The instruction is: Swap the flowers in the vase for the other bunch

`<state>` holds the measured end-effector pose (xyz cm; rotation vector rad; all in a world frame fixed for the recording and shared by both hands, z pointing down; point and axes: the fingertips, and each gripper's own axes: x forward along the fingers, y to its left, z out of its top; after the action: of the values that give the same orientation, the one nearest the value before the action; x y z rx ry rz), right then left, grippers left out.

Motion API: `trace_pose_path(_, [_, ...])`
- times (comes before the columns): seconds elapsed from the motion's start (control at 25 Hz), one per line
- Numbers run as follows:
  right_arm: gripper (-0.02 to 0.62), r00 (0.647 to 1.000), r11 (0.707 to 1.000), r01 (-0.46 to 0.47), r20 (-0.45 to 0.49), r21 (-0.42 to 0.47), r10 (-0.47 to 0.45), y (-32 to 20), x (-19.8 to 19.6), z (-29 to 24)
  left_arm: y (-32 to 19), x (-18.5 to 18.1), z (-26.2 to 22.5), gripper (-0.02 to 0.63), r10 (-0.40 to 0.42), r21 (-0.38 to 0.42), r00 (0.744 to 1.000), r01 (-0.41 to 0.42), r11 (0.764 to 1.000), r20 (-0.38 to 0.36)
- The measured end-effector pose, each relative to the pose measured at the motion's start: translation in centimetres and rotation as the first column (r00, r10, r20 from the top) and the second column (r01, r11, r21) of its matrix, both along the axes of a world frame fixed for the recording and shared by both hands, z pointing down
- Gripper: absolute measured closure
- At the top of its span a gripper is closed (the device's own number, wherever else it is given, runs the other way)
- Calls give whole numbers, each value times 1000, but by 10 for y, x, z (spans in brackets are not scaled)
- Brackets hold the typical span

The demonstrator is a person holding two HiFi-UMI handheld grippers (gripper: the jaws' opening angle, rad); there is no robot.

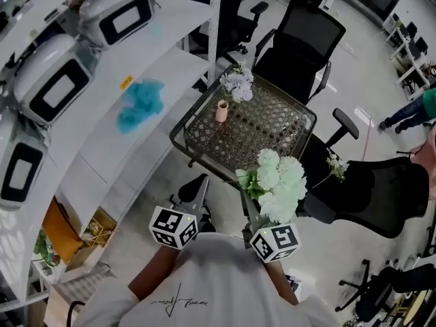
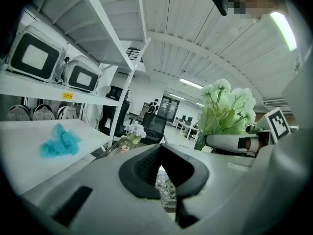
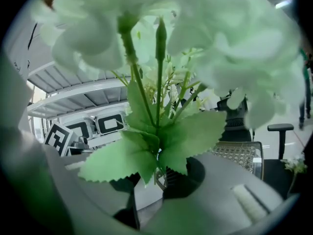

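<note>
My right gripper is shut on the stems of a pale green and white flower bunch, held upright short of the table. In the right gripper view the leaves fill the frame and the stems pass between the jaws of that gripper. My left gripper is beside it, shut and empty. A small pink vase stands on the woven table. A pale lilac bunch is just beyond the vase. I cannot tell whether its stems are in it.
White shelves run along the left with boxy white appliances and a crumpled blue cloth. Black office chairs stand behind the table and to its right; the right one carries a small white sprig. A person stands far right.
</note>
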<state>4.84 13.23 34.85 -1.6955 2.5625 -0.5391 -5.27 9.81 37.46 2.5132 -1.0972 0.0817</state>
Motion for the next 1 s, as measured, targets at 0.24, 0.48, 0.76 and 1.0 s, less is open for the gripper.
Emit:
trace_pose_path(0.24, [506, 1000, 1000, -19, -20, 11, 20, -20, -13, -2, -27, -12, -1, 603, 7, 19, 999, -6, 1000, -32])
trace_pose_path(0.48, [506, 999, 1000, -26, -38, 11, 27, -34, -24, -2, -54, -33, -3, 603, -40, 46, 999, 41, 998, -30])
trace_pose_path(0.76, [506, 998, 999, -46, -45, -7, 45, -42, -23, 1, -73, -39, 0, 603, -38, 40, 999, 39, 998, -33])
trace_pose_path(1.0, [505, 998, 999, -47, -36, -10, 47, -57, -20, 10, -91, -41, 7, 604, -55, 39, 998, 56, 998, -33])
